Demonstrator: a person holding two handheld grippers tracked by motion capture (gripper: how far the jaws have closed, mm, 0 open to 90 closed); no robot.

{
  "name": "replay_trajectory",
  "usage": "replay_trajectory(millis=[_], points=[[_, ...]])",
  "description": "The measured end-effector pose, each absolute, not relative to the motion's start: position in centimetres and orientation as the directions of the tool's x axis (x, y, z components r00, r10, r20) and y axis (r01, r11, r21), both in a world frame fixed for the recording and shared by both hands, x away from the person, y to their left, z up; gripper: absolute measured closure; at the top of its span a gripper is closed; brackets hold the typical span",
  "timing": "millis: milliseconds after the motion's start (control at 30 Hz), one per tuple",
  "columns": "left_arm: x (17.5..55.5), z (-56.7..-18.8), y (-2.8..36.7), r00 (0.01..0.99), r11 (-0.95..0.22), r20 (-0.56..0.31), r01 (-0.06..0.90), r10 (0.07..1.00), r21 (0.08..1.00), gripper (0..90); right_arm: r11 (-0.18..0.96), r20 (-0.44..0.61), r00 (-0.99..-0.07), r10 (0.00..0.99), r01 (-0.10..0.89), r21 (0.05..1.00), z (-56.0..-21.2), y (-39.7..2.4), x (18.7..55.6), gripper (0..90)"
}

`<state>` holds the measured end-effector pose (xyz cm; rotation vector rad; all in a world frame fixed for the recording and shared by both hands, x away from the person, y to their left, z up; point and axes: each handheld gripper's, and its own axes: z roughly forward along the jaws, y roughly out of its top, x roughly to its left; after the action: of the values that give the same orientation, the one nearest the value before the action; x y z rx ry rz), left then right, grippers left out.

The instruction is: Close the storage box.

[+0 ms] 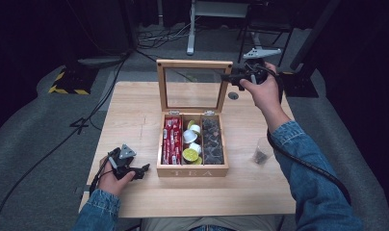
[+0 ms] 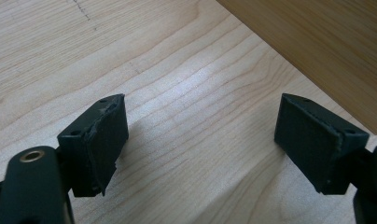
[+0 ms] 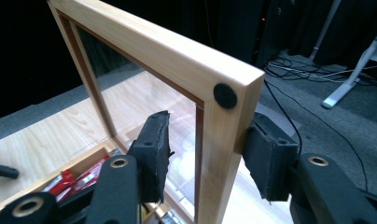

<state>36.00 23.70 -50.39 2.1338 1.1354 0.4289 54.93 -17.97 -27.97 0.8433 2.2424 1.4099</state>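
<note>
A wooden tea box (image 1: 192,171) stands mid-table with its glass lid (image 1: 194,63) raised upright. Red packets (image 1: 172,139), white and green capsules (image 1: 192,142) and dark capsules (image 1: 212,142) fill its three compartments. My right gripper (image 1: 227,77) is at the lid's right upper corner. In the right gripper view its jaws straddle the lid's wooden side rail (image 3: 224,121); the right pad (image 3: 266,158) lies against the rail, the left pad (image 3: 154,149) stands off it on the glass side. My left gripper (image 1: 144,169) rests open on the table, left of the box's front; nothing lies between its pads (image 2: 102,140).
A clear plastic cup (image 1: 262,153) with something dark in it stands right of the box, beside my right forearm. A small grey disc (image 1: 233,95) lies on the table (image 1: 135,115) near the lid's right foot. The box's side wall (image 2: 326,46) lies just ahead of the left gripper.
</note>
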Motion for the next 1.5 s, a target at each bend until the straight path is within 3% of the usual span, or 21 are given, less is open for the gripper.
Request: replay_trajectory(millis=[600,1500], points=[[36.0,-50.4,23.7,0.567,-0.395,-0.023,0.602,0.823,0.694,17.9,0.351,0.010,-0.790,0.614,0.284,0.892,-28.0,-18.9,52.1,58.8],[36.0,-50.4,23.7,0.567,-0.394,-0.024,0.602,0.824,0.694,17.8,0.459,-0.036,-0.840,0.542,0.260,0.849,-29.7,-19.4,45.9,52.1]])
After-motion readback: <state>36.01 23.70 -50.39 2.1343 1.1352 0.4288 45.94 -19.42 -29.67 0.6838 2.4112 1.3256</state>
